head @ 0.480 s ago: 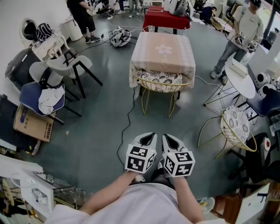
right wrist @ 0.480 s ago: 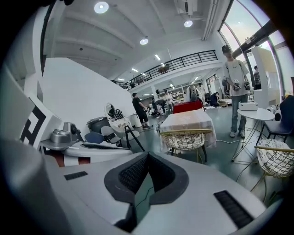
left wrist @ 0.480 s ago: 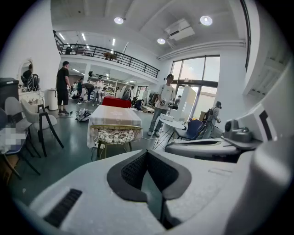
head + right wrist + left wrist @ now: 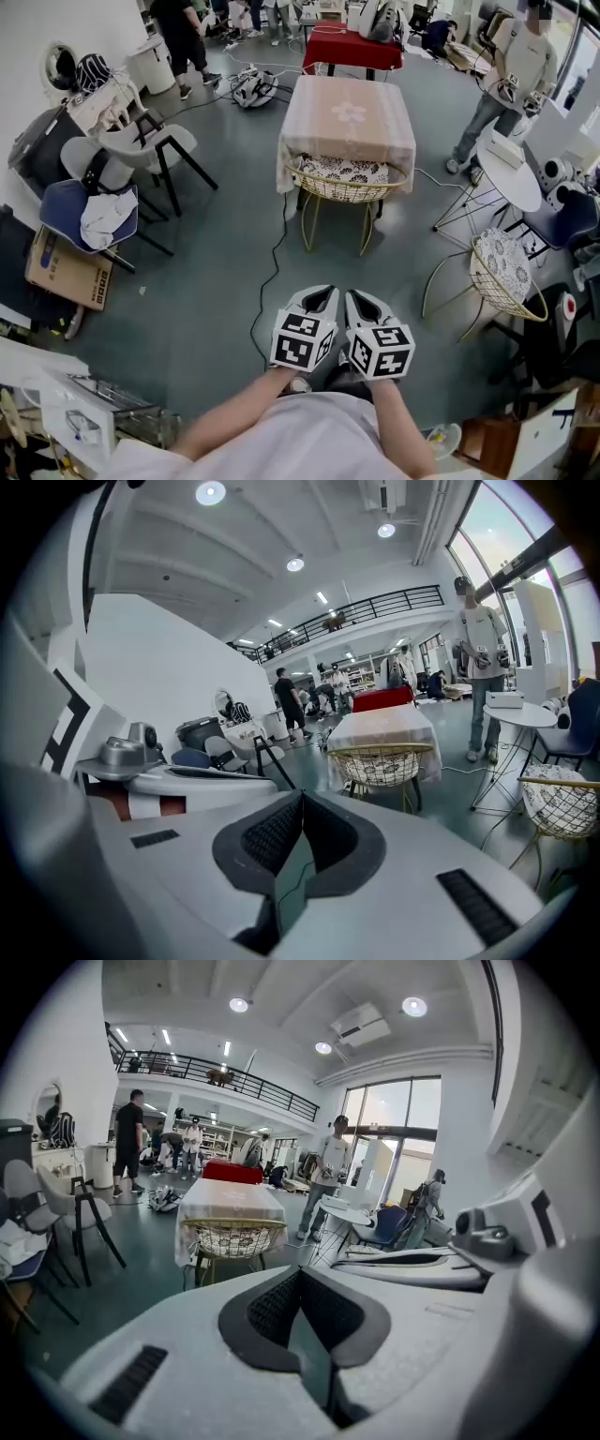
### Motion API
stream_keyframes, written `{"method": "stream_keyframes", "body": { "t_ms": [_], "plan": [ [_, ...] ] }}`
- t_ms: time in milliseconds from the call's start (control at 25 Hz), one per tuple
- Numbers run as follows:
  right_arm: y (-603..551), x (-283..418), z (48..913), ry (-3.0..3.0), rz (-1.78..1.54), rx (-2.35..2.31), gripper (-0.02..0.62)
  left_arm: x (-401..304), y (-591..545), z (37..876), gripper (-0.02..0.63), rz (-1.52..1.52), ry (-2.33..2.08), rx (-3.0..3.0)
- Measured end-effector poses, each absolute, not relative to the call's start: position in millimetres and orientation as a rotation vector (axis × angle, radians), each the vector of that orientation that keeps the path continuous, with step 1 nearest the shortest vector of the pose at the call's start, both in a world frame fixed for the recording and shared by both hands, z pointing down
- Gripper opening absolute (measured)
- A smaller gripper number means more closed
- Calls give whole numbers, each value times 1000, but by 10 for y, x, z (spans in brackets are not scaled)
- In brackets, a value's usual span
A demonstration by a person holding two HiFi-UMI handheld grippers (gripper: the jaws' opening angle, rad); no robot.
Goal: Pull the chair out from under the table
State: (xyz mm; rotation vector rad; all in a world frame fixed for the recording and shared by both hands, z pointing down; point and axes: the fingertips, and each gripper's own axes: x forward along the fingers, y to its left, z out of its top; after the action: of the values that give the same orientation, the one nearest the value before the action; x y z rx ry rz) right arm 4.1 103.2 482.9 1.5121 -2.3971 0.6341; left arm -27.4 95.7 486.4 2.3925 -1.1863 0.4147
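Well, nothing is done yet: the chair (image 4: 344, 183) sits tucked under the table (image 4: 349, 112), well apart from both tools. Left gripper (image 4: 316, 298) and right gripper (image 4: 366, 302) hover side by side, jaws pressed together and empty, so approach, grab and pull all remain

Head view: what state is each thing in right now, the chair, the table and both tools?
wire chair: pushed in at the table, seat under the cloth's edge, not yet pulled out, nothing touching it
table: upright, covered with a pink cloth
left tool: shut, empty, well short of the chair
right tool: shut, empty, beside the left one
second wire chair: standing free on the floor at the right
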Motion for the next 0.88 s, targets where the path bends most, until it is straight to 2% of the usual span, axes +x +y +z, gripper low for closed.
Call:
{"method": "stream_keyframes", "body": {
  "t_ms": [480,880],
  "plan": [
    [894,-16,4819,-2390,605,1510,3,-352,767,4858,5,403,-1186,2387],
    [218,236,4898,-2398,614,1478,3,-113,81,4888,5,411,-1208,2370]
  ]
}}
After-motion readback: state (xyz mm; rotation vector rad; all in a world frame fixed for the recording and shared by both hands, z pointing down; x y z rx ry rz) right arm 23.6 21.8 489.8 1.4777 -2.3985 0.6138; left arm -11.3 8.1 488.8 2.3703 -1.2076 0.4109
